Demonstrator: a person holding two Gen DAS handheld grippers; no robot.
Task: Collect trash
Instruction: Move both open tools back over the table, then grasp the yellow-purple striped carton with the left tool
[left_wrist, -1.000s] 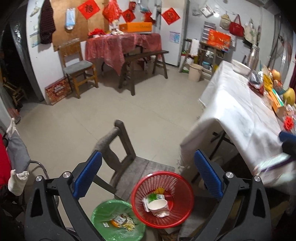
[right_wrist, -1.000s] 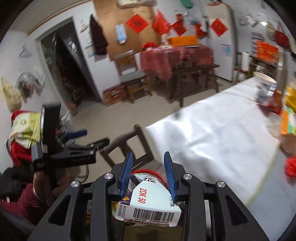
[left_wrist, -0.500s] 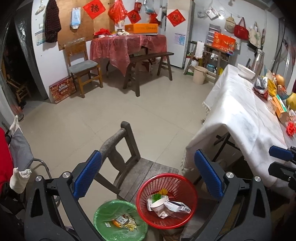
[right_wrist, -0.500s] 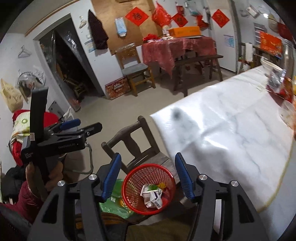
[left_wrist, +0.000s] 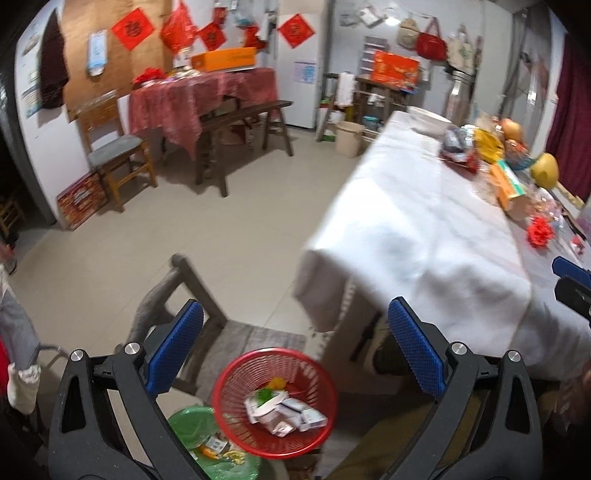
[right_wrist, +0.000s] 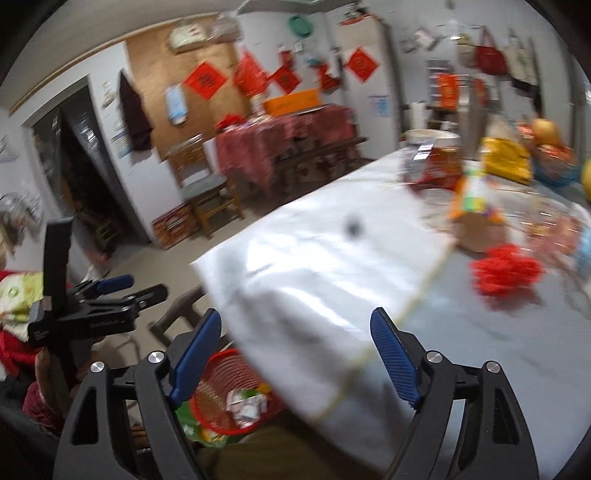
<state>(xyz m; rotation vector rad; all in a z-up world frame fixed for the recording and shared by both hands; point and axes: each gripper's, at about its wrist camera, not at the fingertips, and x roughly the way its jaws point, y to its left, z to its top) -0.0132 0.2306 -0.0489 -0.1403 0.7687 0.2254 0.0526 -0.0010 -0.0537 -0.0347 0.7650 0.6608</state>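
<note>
A red mesh basket (left_wrist: 236, 413) sits low beside a wooden chair and holds a paper cup, a small carton (left_wrist: 299, 410) and wrappers. It also shows in the right wrist view (right_wrist: 218, 402). A green basket (left_wrist: 192, 430) with scraps stands beside it. My left gripper (left_wrist: 295, 354) is open and empty above the red basket. My right gripper (right_wrist: 295, 358) is open and empty over the corner of the white-clothed table (right_wrist: 314, 280).
A wooden chair (left_wrist: 184, 291) stands behind the baskets. The table (left_wrist: 417, 229) carries boxes, bags, fruit and a red tassel (right_wrist: 506, 273) at its far side. A red-clothed table, a bench and a chair stand by the back wall.
My right gripper opened and dropped the carton into the red basket, then swung right over the table. My left gripper stayed open and turned a little to the right.
</note>
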